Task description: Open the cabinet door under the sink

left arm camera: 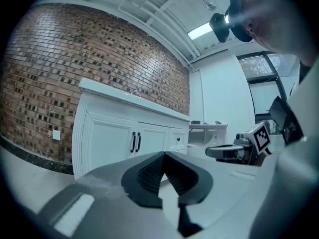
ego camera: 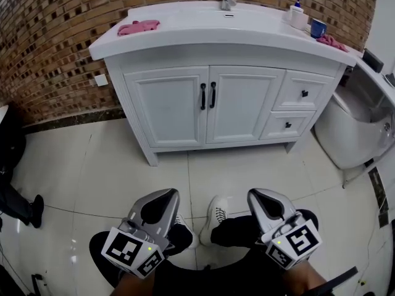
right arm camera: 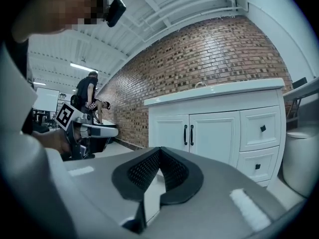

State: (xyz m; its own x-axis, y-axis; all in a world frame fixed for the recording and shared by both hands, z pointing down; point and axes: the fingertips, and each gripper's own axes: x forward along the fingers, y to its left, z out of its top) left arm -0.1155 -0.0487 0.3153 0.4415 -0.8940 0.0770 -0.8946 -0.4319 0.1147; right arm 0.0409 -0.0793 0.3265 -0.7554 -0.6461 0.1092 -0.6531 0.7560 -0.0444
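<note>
The white cabinet under the sink stands at 12 o'clock in the head view, against a brick wall. Its two doors are shut, their black handles side by side at the middle seam. Two small drawers sit at 3 o'clock of the doors. On the worktop a pink cloth lies at 11 o'clock and a blue cup at 1 o'clock. The left tongs hang low at 7 o'clock and the right tongs at 5 o'clock, both over the white tiled floor and well apart from the cabinet. Each pair is closed tip to tip with nothing between, pointing roughly level toward the doors.
</note>
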